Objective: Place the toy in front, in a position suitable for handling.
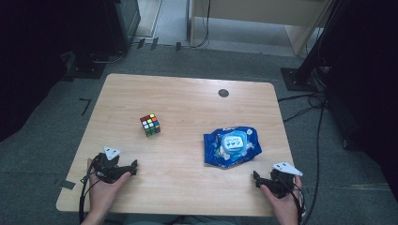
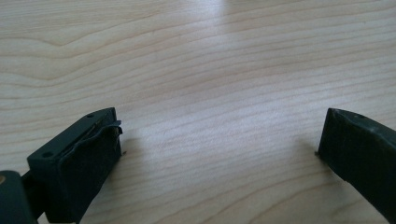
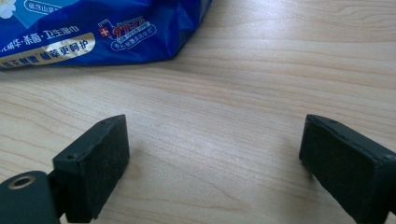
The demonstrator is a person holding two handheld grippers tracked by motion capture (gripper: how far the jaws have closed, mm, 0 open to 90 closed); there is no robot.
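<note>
Left gripper [image 2: 219, 140]: jaws spread wide, nothing between them, just bare wood of the table [image 2: 210, 56]. Pad tips sit low over the tabletop, maybe touching it; can't tell.

Right gripper [image 3: 215, 144]: jaws also wide apart, empty gap, wood grain between. Blue wipes pack [image 3: 93, 32] lies just ahead of the jaws, up and left in the right gripper view, not touching either pad.

High view: left gripper [image 1: 133, 166] rests near the front left corner of the table [image 1: 187, 93], held in the left hand [image 1: 104, 187], jaws pointing inward toward table centre. Right gripper [image 1: 256, 178] is near the front right edge in the right hand [image 1: 284, 201], jaws pointing left. Wipes pack [image 1: 231, 146] lies flat, near the right gripper, right of centre. Rubik's cube [image 1: 150, 125] sits left of centre, well apart from both grippers. Forearms come in from the bottom edge, both low and level.
</note>
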